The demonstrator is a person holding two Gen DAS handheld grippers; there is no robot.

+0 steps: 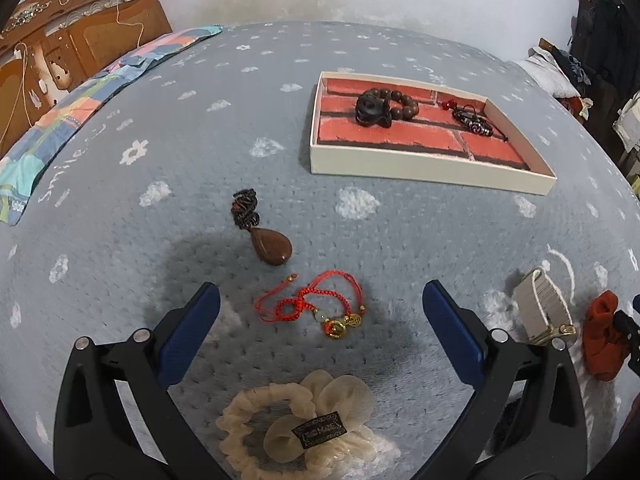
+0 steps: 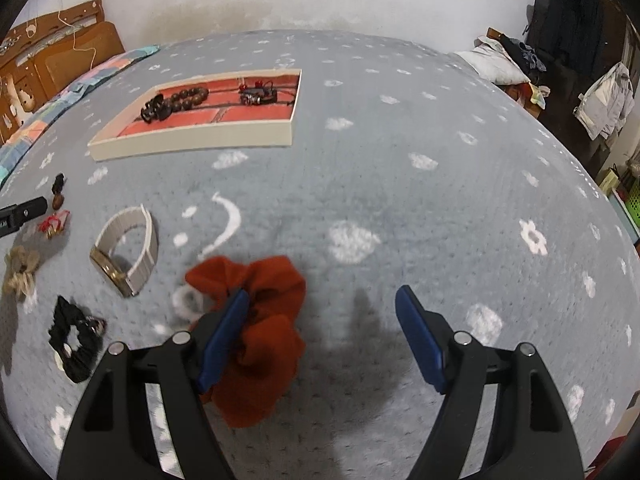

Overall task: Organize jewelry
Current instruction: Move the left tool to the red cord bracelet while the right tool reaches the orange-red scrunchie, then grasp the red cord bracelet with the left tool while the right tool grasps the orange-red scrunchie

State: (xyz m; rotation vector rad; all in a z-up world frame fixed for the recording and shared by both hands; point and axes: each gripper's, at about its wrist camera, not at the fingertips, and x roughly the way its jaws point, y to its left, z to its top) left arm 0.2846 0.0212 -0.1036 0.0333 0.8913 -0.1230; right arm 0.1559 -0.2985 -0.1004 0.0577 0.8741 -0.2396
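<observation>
The left gripper (image 1: 320,300) hangs wide open around the red string bracelet (image 1: 316,306) on the bed (image 1: 400,240), apparently about to pick it up. Next it should close, then carry it to the tray (image 1: 420,166). The right gripper (image 2: 320,308) is open too.

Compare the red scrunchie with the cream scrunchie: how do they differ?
The red scrunchie is plain, rust-red cloth; the cream scrunchie is pale and gauzy, with petal-like pieces and a dark label. The red scrunchie lies bunched in a heap, against one finger of the open right hand-held gripper; the cream scrunchie lies flat as an open ring, below the open left hand-held gripper. Both rest on the blue-grey blanket, outside the tray.
</observation>
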